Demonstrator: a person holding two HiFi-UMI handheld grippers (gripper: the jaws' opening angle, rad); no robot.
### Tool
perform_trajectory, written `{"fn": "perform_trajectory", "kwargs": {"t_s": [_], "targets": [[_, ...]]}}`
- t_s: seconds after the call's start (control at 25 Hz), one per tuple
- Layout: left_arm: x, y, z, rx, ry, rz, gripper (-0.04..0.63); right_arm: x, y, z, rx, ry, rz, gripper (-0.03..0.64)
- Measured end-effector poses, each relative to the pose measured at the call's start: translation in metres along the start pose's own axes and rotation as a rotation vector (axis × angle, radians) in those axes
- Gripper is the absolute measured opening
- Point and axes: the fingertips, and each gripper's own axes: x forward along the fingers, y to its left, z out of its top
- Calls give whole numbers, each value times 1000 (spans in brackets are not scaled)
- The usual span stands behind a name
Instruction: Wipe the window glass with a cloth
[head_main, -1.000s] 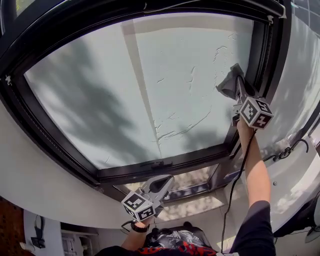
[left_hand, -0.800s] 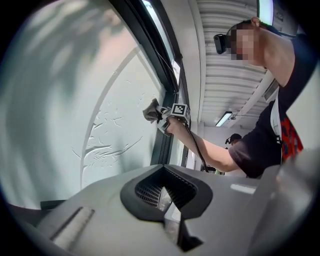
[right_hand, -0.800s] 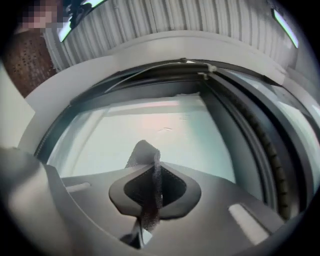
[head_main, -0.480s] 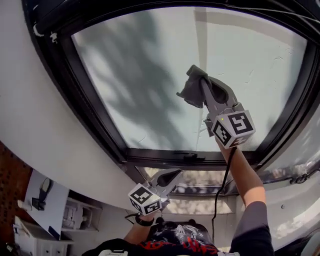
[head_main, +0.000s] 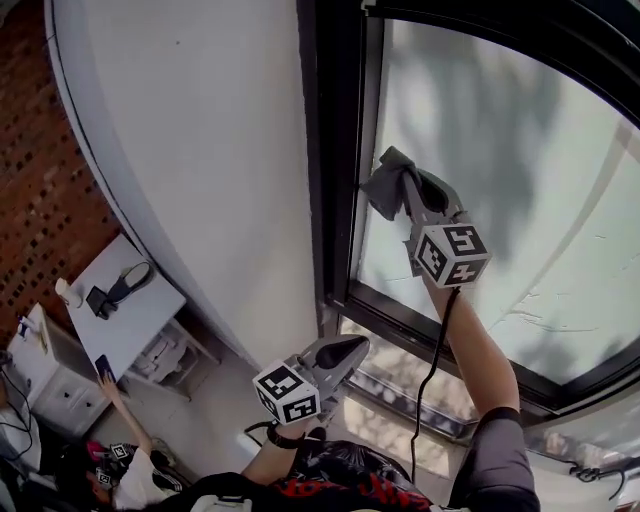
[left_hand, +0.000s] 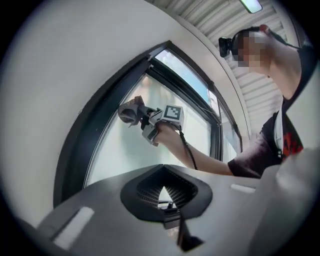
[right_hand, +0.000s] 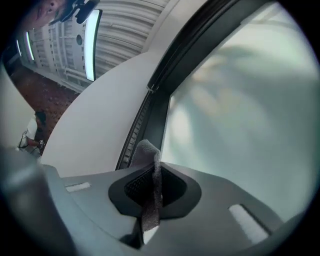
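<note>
A grey cloth (head_main: 383, 190) is bunched in my right gripper (head_main: 412, 192), which is shut on it and held up against the window glass (head_main: 520, 200), close to the black frame's left upright (head_main: 335, 150). In the right gripper view the cloth (right_hand: 150, 192) stands pinched between the jaws, with the glass (right_hand: 240, 100) right ahead. My left gripper (head_main: 350, 348) hangs low under the window's bottom rail, shut with nothing in it. From the left gripper view (left_hand: 162, 192) the cloth (left_hand: 129, 112) shows pressed to the pane.
A white wall (head_main: 200, 150) borders the window on the left, with brick (head_main: 40, 150) beyond it. Below stand a white table (head_main: 150, 310) and another person (head_main: 130, 470). A cable (head_main: 430, 370) hangs from the right gripper. A lower pane (head_main: 400, 380) sits under the rail.
The right gripper has swept the cloth leftward across the glass, from the right side of the pane to beside the left frame. The left gripper has stayed low.
</note>
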Motion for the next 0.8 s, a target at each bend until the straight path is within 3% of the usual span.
{"fn": "perform_trajectory", "kwargs": {"t_s": [0.12, 0.32, 0.6, 0.8], "targets": [[-12, 11, 10, -68, -49, -6, 3, 20, 4, -13, 15, 22, -6, 17], [5, 7, -1, -107, -9, -63, 3, -9, -14, -8, -10, 32, -44, 17], [74, -44, -39, -137, 94, -232, 3, -123, -89, 21, -146, 49, -225, 18], [130, -104, -70, -168, 166, -377, 3, -250, -172, 46, -188, 73, -437, 18]]}}
